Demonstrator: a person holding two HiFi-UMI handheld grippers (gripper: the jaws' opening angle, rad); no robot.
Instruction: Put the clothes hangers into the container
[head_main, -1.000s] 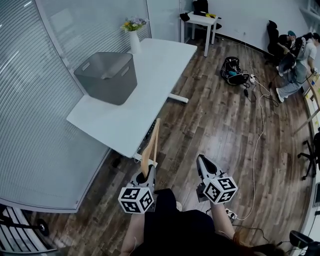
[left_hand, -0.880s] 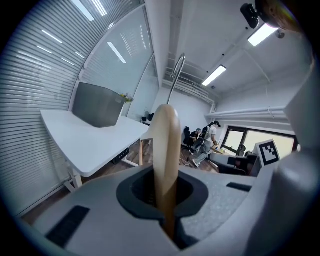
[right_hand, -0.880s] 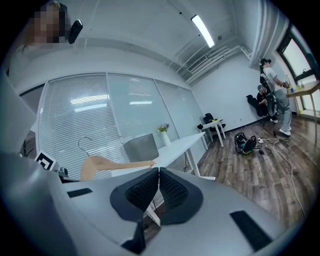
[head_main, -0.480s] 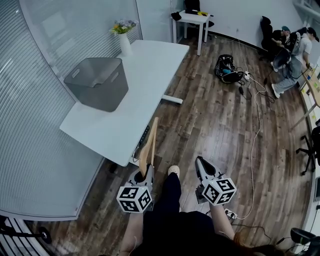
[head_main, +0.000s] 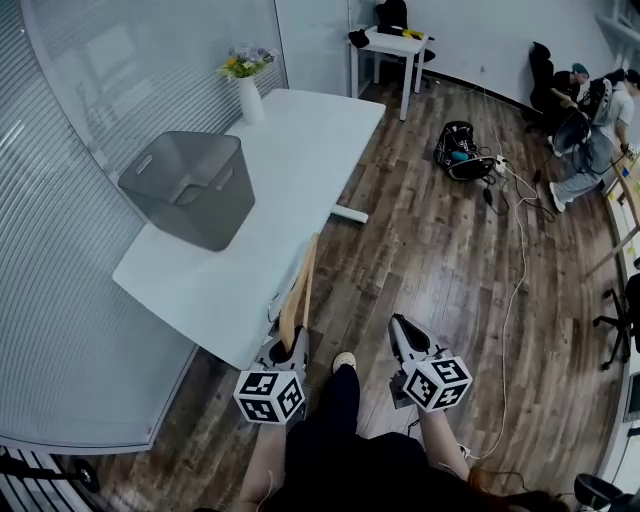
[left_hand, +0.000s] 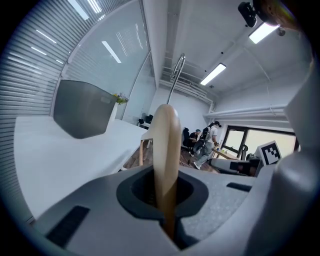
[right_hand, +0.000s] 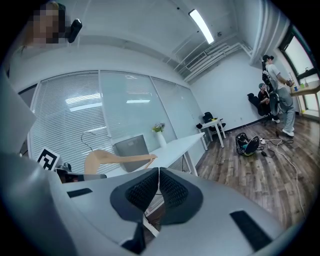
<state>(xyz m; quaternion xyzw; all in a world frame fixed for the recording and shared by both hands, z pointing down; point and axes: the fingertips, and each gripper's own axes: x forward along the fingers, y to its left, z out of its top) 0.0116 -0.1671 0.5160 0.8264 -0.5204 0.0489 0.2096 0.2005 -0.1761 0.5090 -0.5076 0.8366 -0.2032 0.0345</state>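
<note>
A wooden clothes hanger (head_main: 300, 290) stands on end in my left gripper (head_main: 292, 347), which is shut on its lower end. In the left gripper view the hanger (left_hand: 166, 150) rises straight out of the closed jaws, its metal hook (left_hand: 176, 75) at the top. A grey container (head_main: 185, 190) sits on the white table (head_main: 300, 140), ahead and to the left of both grippers. My right gripper (head_main: 400, 327) is shut with nothing between its pads (right_hand: 145, 189) and hangs over the wooden floor, beside the left one.
A vase of flowers (head_main: 247, 82) stands at the table's far end. A glass wall with blinds (head_main: 60, 300) runs along the left. On the floor to the right lie a bag (head_main: 462, 150) and cables (head_main: 520, 230). People (head_main: 590, 110) are at the far right.
The person has stepped on towards the table, so the table and container have slid lower and left in the head view. Both grippers keep their pose, and the hanger stays gripped.
</note>
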